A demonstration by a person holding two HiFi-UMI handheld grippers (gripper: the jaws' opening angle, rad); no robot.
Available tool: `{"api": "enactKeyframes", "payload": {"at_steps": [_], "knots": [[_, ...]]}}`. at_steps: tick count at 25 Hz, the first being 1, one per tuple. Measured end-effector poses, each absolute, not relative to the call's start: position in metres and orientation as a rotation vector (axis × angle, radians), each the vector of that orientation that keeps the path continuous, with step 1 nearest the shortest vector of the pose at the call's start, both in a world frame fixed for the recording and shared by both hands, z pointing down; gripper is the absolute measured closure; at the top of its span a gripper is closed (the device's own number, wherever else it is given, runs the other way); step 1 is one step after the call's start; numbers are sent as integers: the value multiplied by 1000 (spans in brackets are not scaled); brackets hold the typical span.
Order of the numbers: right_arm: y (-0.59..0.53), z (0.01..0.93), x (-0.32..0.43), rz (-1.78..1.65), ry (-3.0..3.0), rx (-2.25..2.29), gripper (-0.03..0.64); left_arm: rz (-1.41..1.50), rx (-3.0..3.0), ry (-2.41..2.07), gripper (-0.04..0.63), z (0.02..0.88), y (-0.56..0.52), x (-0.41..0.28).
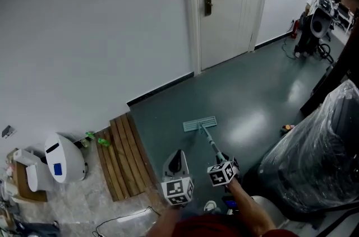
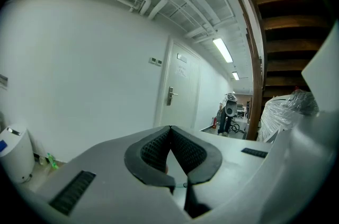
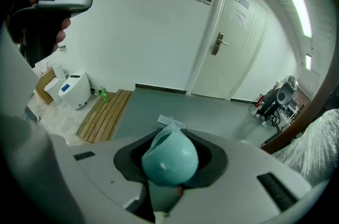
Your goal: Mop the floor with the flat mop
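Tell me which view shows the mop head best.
The head view: the mop head lies whole on the floor, handle attached. The right gripper view shows just a strip of it past the handle's teal cap. The left gripper view misses it.

No legible text or numbers.

The flat mop point(image 1: 200, 124) rests on floor point(image 1: 252, 90), right of planks point(image 1: 124, 157).

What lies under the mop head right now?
The mop head lies flat on the dark grey floor; the patch beneath it is covered, so wetness there cannot be seen.
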State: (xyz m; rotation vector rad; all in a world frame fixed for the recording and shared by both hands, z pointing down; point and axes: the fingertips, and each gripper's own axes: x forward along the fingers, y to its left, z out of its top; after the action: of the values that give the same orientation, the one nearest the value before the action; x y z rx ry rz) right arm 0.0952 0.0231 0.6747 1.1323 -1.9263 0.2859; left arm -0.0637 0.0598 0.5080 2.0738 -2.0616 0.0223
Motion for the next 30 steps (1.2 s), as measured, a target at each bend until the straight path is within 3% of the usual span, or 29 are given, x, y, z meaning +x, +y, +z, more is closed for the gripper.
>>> {"api": "enactKeyframes", "payload": {"at_steps": [14,30], "knots": [[113,680,142,289,-1926,1134,502,73,2057,-2055,581,519,148,-17],[198,676,131,328,-1873,1182,502,37,2112,-1962,581,523,208,-33]]}}
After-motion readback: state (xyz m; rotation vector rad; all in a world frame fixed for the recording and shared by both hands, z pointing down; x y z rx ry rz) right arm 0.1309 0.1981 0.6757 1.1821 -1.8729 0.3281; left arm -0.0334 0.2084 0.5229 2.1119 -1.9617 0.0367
